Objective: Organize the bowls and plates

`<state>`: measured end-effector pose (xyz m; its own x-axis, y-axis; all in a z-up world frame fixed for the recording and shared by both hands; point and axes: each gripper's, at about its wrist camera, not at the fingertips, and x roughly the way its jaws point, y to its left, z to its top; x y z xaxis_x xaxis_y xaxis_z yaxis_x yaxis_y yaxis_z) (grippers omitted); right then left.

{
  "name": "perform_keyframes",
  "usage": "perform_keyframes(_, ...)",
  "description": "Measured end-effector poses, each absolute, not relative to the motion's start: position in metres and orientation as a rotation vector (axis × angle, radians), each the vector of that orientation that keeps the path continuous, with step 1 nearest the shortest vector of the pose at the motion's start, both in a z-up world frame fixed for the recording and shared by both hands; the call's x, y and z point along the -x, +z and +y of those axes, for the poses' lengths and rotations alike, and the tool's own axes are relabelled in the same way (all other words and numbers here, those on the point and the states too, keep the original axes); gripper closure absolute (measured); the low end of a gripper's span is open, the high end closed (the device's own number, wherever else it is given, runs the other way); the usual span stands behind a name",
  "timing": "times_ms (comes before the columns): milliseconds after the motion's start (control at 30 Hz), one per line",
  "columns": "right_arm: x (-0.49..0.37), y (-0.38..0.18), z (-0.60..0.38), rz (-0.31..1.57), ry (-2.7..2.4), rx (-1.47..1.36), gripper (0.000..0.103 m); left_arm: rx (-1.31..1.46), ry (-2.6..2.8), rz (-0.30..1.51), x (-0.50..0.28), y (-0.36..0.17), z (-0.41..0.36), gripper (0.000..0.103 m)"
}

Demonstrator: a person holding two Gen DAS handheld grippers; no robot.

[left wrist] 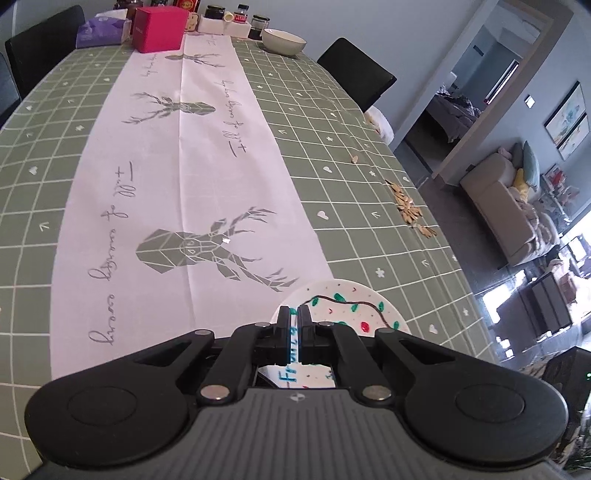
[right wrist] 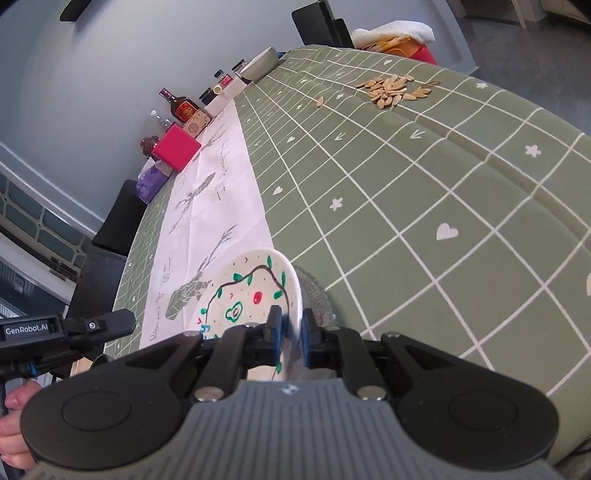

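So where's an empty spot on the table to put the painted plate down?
The white runner down the middle is bare, and so are the green squares between it and the spilled seeds. The far end is crowded: red box, jars and a bowl.

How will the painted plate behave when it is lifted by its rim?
The painted plate looks like glazed ceramic, so probably rigid, breakable and somewhat slippery. The left gripper pinches only its edge, so it may tilt or slide out.
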<state>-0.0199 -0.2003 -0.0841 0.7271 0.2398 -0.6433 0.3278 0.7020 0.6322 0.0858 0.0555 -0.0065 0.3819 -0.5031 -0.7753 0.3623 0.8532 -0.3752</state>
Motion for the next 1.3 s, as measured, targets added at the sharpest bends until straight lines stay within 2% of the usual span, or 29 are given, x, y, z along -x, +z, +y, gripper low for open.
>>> perform_keyframes(167, 0.018, -0.078, -0.190, 0.779, -0.089, -0.757, 0.087, 0.167, -0.579, 1.031, -0.084, -0.003, 0.057, 0.100)
perform_keyframes(233, 0.017, -0.074, -0.184, 0.775, -0.090, -0.732, 0.078, 0.163, -0.588, 1.025, -0.083, -0.001, 0.057, 0.100)
perform_keyframes(300, 0.014, -0.070, -0.178, 0.782, -0.082, -0.708, 0.062, 0.171, -0.597, 1.029, -0.083, 0.001, 0.058, 0.100)
perform_keyframes(400, 0.011, -0.066, -0.172, 0.791, -0.089, -0.693, 0.050, 0.156, -0.590, 1.021, -0.081, 0.002, 0.058, 0.100)
perform_keyframes(467, 0.010, -0.064, -0.168, 0.791, -0.103, -0.674, 0.047, 0.155, -0.587, 1.023, -0.081, 0.002, 0.060, 0.100)
perform_keyframes(600, 0.006, -0.059, -0.161, 0.804, -0.100, -0.626, 0.030, 0.162, -0.569, 1.025, -0.082, 0.002, 0.065, 0.099)
perform_keyframes(867, -0.001, -0.057, -0.146, 0.842, -0.129, -0.478, 0.016, 0.179, -0.561, 1.020, -0.081, 0.006, 0.072, 0.099)
perform_keyframes(1000, -0.003, -0.059, -0.147, 0.838, -0.130, -0.466, 0.017, 0.168, -0.554, 1.017, -0.080, 0.006, 0.072, 0.099)
perform_keyframes(1200, -0.001, -0.050, -0.122, 0.767, -0.142, -0.205, 0.015, 0.114, -0.523, 1.000, -0.076, 0.008, 0.071, 0.099)
perform_keyframes(1300, 0.001, -0.050, -0.121, 0.759, -0.144, -0.176, 0.012, 0.092, -0.522, 0.974, -0.071, 0.014, 0.072, 0.099)
